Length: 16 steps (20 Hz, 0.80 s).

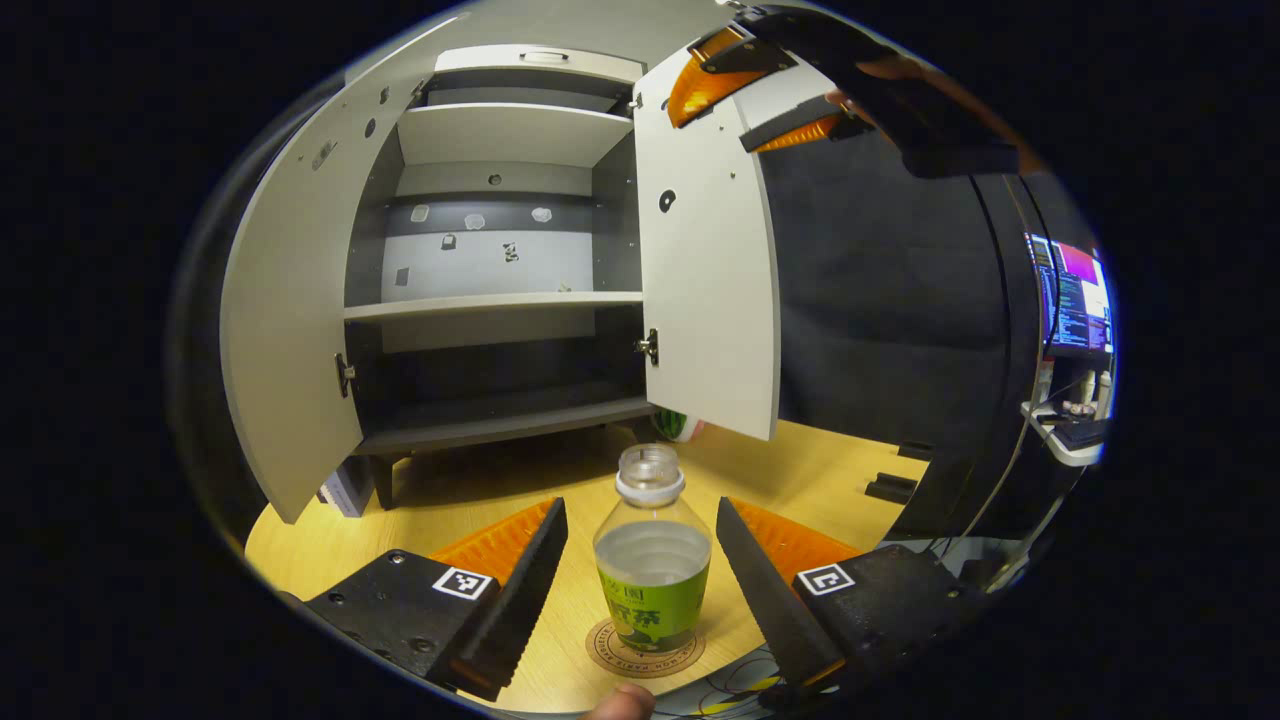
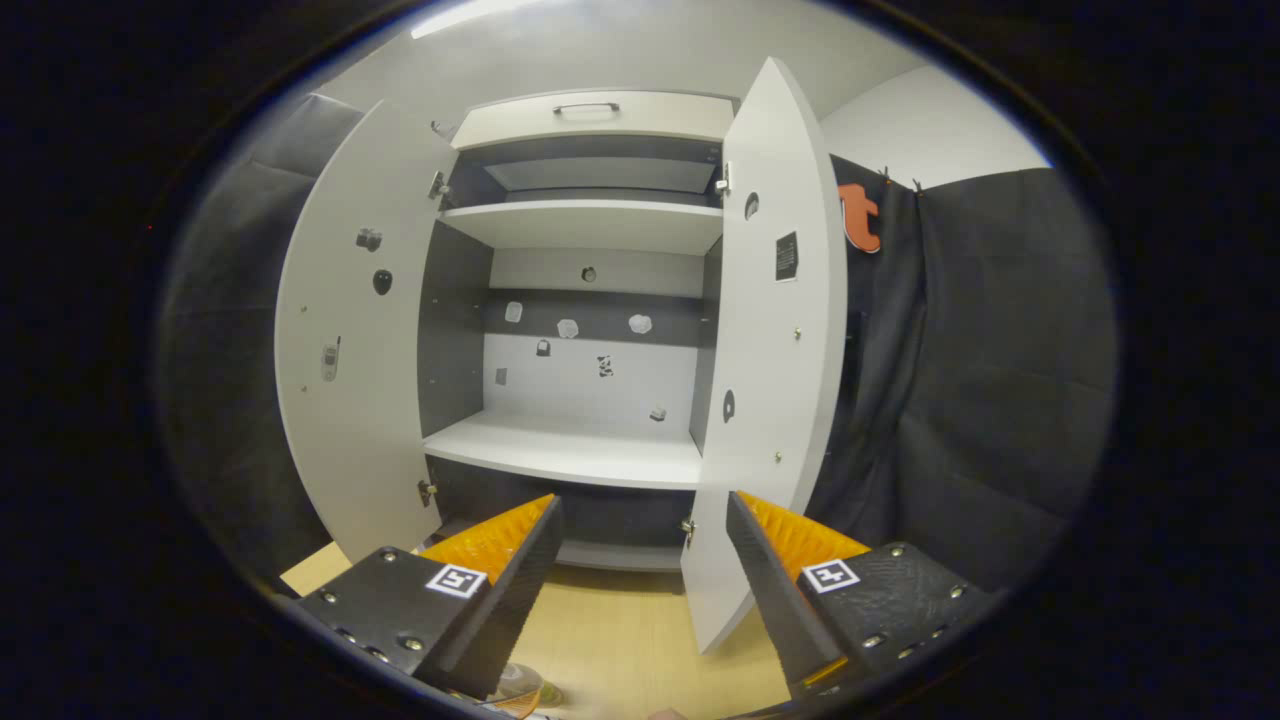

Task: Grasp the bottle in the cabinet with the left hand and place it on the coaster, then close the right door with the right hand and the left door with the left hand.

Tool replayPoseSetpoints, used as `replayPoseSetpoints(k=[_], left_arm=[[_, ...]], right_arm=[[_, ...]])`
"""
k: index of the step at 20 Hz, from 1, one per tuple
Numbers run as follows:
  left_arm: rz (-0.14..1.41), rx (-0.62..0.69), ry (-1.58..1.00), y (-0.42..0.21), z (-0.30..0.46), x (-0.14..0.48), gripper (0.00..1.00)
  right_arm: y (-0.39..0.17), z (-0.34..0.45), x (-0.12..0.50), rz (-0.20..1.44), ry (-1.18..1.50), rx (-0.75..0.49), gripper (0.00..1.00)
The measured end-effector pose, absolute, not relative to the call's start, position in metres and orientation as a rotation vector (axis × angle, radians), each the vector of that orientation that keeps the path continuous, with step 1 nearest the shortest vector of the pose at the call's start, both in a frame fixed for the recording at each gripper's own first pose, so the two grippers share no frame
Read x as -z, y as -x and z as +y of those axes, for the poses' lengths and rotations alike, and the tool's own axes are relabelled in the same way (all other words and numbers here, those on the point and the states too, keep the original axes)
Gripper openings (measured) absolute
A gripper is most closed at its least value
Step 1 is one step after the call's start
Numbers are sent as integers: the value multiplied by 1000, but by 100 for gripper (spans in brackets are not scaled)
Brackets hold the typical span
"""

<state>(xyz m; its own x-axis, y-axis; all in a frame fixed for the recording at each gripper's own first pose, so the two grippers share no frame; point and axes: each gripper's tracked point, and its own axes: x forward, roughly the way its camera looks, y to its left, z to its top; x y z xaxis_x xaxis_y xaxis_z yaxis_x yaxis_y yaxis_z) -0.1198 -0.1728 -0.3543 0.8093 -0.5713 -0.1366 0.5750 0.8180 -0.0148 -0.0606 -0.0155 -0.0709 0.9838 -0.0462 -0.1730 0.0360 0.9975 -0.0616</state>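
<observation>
While it stands upright on the round coaster (image 1: 645, 650), neck up, the one bottle (image 1: 652, 565) sits between the fingers of the left gripper (image 1: 640, 585), which is spread wide and touches nothing; the coaster lies on the wooden table (image 1: 480, 495). Beyond it the cabinet (image 1: 500, 300) has two doors, the left door (image 1: 285, 330) and the right door (image 1: 710, 280), both swung open; the right gripper (image 2: 640, 590) is also wide open and empty, facing the right door's edge.

Clear glossy plastic bottle (image 1: 652, 560), matt laminate cabinet (image 1: 500, 300), smooth wood-look table (image 1: 800, 470), cork-ish coaster (image 1: 645, 655).
</observation>
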Motion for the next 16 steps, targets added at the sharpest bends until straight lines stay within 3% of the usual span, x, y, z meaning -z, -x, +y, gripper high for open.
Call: replayPoseSetpoints(k=[12, 16], left_arm=[[125, 471, 88, 77, -173, 214, 94], [62, 484, 122, 62, -185, 151, 95]], right_arm=[[83, -87, 35, 86, 11, 93, 96], [80, -135, 15, 51, -30, 135, 100]])
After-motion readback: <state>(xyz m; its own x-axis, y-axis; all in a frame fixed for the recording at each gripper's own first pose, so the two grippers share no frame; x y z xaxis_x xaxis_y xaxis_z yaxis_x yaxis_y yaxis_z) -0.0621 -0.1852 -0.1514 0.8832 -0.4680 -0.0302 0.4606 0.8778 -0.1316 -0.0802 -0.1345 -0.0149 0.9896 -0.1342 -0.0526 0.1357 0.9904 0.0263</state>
